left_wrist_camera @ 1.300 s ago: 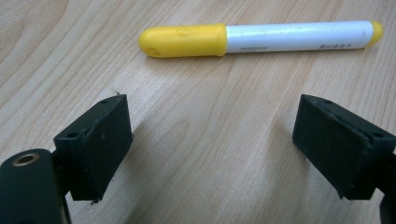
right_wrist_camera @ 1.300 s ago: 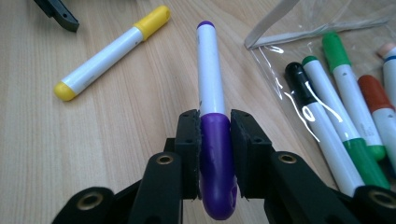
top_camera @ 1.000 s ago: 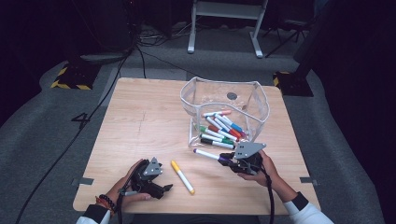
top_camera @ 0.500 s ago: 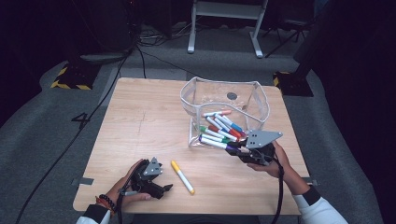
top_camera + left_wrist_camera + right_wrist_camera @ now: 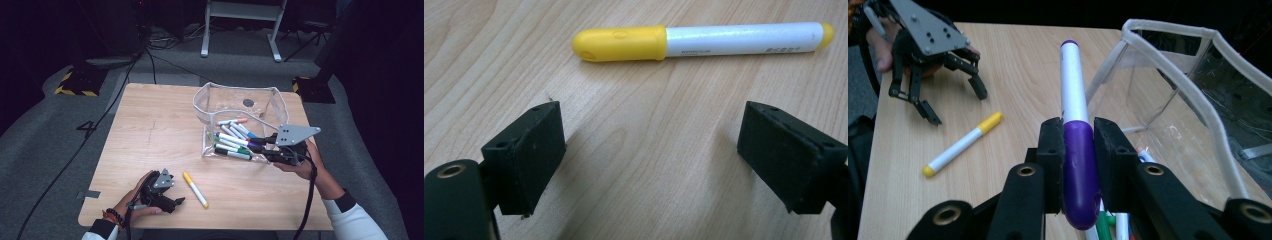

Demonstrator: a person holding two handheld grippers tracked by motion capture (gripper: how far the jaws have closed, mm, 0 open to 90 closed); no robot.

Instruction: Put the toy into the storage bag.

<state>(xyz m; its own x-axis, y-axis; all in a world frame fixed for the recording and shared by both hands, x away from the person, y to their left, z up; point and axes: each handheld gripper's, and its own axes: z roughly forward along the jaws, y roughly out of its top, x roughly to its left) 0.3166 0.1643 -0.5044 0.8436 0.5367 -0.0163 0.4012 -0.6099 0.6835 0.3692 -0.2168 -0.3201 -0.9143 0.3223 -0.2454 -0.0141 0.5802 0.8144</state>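
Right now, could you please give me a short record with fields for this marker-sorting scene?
right gripper: shut on the purple marker, held over the pouch's near edge
left gripper: open, low over the wooden table
yellow marker: flat on the table, just beyond the left jaws, untouched
clear pouch: open, holding several markers

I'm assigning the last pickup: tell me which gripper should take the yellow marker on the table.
Left. The left gripper sits open on the wood with the yellow marker lying just ahead of its jaws. The right gripper is shut on a purple marker at the clear pouch, so it is occupied.
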